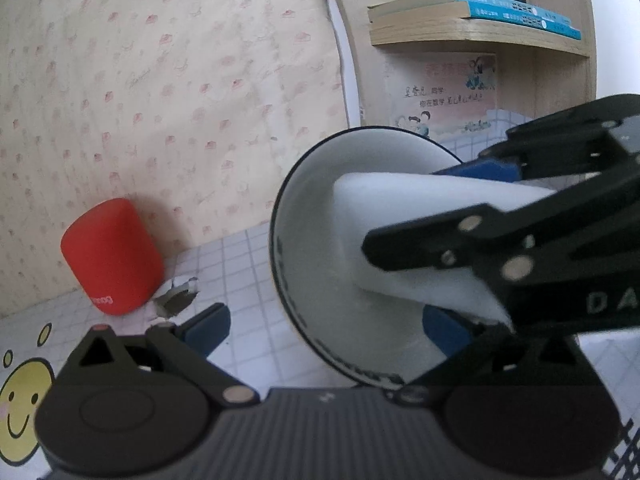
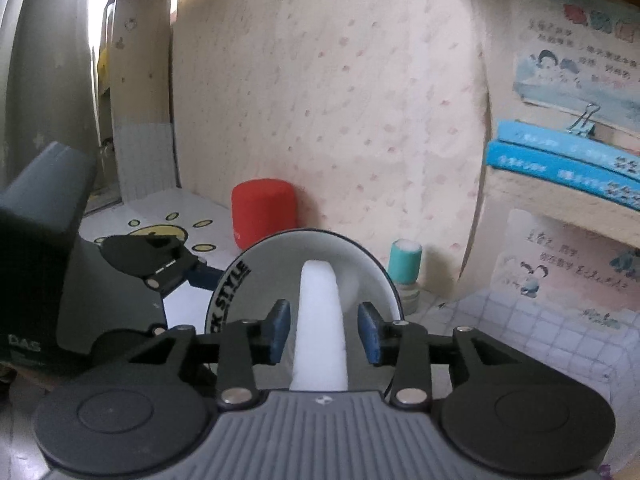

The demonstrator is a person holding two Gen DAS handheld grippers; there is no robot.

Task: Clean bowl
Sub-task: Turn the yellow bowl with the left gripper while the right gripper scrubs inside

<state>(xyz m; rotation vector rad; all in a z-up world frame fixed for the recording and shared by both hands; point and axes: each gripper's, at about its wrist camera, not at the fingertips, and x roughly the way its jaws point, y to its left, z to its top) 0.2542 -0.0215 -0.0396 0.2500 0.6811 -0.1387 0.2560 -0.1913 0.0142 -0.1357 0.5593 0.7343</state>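
Observation:
A white bowl [image 1: 320, 248] with a black band inside its rim stands tilted on edge over the tiled table, its opening turned toward my right gripper. A white sponge [image 2: 320, 320] pokes into the bowl [image 2: 356, 264], its tip against the inner wall. My right gripper [image 2: 324, 332] is open: both blue pads stand a little off the sponge's faces. It enters the left wrist view from the right [image 1: 404, 208]. My left gripper [image 1: 326, 324] is open wide. One pad is inside the bowl, and the other is outside with table showing between it and the bowl.
A red cylinder [image 1: 112, 256] stands by the papered wall at the back left. A teal-capped small bottle [image 2: 405, 264] sits just behind the bowl. A wooden shelf with blue books [image 1: 460, 12] hangs at the right. The table cover is torn [image 1: 176, 296] near the red cylinder.

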